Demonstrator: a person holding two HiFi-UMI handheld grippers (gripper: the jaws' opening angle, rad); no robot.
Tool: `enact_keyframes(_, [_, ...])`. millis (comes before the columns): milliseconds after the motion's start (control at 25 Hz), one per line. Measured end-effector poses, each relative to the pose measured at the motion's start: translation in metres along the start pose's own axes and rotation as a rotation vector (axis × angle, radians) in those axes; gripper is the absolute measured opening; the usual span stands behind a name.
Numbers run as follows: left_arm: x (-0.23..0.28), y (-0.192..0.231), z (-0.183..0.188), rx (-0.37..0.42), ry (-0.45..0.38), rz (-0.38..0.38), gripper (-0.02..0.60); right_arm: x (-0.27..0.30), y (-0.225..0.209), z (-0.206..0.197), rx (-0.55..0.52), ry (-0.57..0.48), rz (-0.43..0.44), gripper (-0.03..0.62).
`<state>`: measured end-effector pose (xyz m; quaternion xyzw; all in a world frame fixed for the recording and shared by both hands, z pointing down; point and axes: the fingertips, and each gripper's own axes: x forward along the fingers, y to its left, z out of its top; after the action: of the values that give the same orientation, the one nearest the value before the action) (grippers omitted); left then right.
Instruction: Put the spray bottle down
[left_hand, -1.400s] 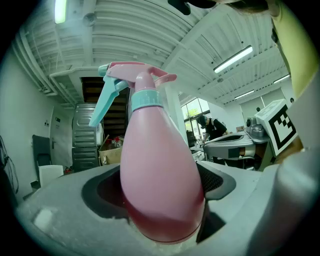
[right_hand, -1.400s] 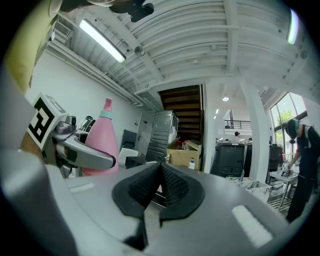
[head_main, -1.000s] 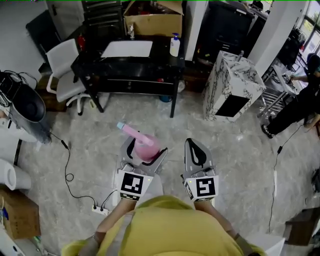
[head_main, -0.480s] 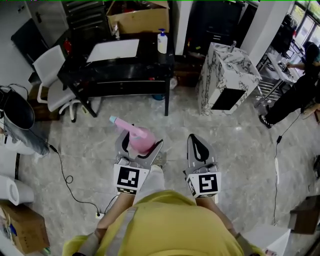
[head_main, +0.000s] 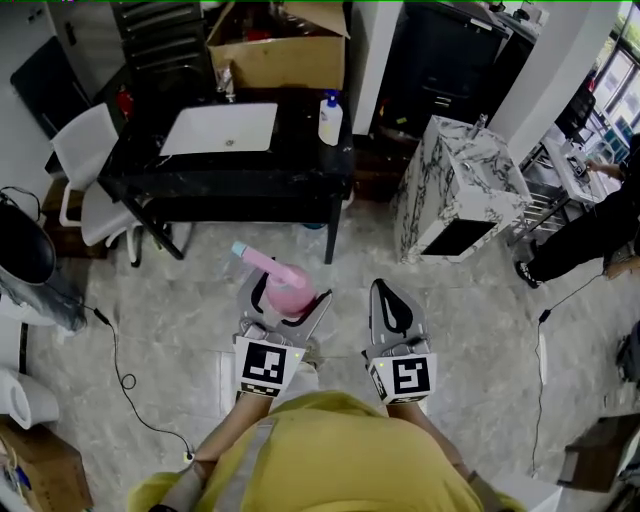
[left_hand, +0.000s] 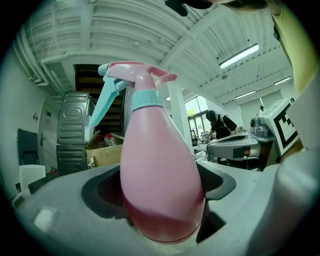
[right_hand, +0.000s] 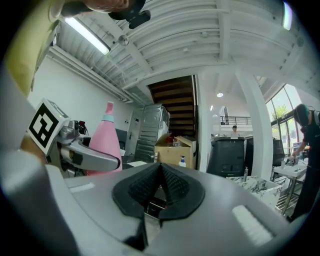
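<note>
A pink spray bottle (head_main: 285, 290) with a light blue trigger and collar stands upright between the jaws of my left gripper (head_main: 283, 298), which is shut on its body. In the left gripper view the spray bottle (left_hand: 159, 165) fills the middle, its nozzle pointing left. My right gripper (head_main: 392, 303) is beside it to the right, shut, with nothing in it; in the right gripper view its black pads (right_hand: 161, 189) meet. The right gripper view also shows the spray bottle (right_hand: 105, 141) at the left. Both grippers are held level above the marble floor, short of a black table (head_main: 235, 165).
On the black table lie a white board (head_main: 220, 128) and a pump bottle (head_main: 329, 118), with a cardboard box (head_main: 283, 50) behind. A marble-patterned cabinet (head_main: 460, 190) stands to the right, a white chair (head_main: 85, 160) to the left. A person (head_main: 600, 215) is at the far right; cables lie on the floor at left.
Both grippers and the held bottle have moved forward toward the black table, which now lies nearer in the head view. Grip unchanged.
</note>
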<state>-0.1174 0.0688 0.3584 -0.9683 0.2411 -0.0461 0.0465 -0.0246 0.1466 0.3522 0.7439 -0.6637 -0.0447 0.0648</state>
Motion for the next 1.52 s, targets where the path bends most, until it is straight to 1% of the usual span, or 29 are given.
enact_keyframes(160, [0.055, 0.03, -0.003, -0.003, 0.0, -0.014, 0.431, 0.058, -0.025, -0.005, -0.003, 0.003, -0.008, 0.0])
enact_keyframes(280, [0.092, 0.043, -0.008, -0.004, 0.006, -0.037, 0.431, 0.09, -0.043, -0.012, 0.005, 0.011, -0.023, 0.0])
enact_keyframes(360, [0.111, 0.048, -0.01, -0.007, 0.014, -0.057, 0.431, 0.107, -0.053, -0.015, 0.024, 0.02, -0.037, 0.0])
enact_keyframes(480, [0.131, 0.054, -0.009, -0.006, 0.014, -0.071, 0.431, 0.126, -0.066, -0.024, 0.026, 0.048, -0.043, 0.0])
enact_keyframes(640, [0.148, 0.06, -0.012, -0.012, 0.014, -0.071, 0.431, 0.152, -0.074, -0.027, 0.012, 0.031, -0.014, 0.0])
enact_keyframes(840, [0.178, 0.071, -0.019, -0.023, 0.016, -0.055, 0.431, 0.195, -0.085, -0.034, 0.029, 0.023, 0.033, 0.0])
enact_keyframes(920, [0.194, 0.078, -0.023, -0.023, 0.022, -0.032, 0.431, 0.215, -0.093, -0.035, 0.017, 0.009, 0.062, 0.0])
enact_keyframes(1040, [0.225, 0.095, -0.024, -0.023, 0.013, 0.024, 0.431, 0.249, -0.111, -0.038, -0.007, -0.007, 0.12, 0.0])
enact_keyframes(1120, [0.249, 0.108, -0.022, -0.021, -0.001, 0.07, 0.431, 0.276, -0.126, -0.035, -0.029, -0.036, 0.168, 0.0])
enact_keyframes(1200, [0.276, 0.121, -0.023, -0.014, 0.005, 0.123, 0.431, 0.302, -0.144, -0.034, -0.048, -0.049, 0.213, 0.0])
enact_keyframes(1280, [0.302, 0.131, -0.022, -0.012, 0.017, 0.169, 0.431, 0.327, -0.163, -0.035, -0.051, -0.049, 0.258, 0.0])
enact_keyframes(1400, [0.338, 0.142, -0.021, -0.035, 0.026, 0.233, 0.431, 0.361, -0.187, -0.037, -0.049, -0.048, 0.329, 0.0])
enact_keyframes(1520, [0.367, 0.149, -0.024, -0.041, 0.04, 0.305, 0.431, 0.39, -0.205, -0.044, -0.055, -0.051, 0.417, 0.0])
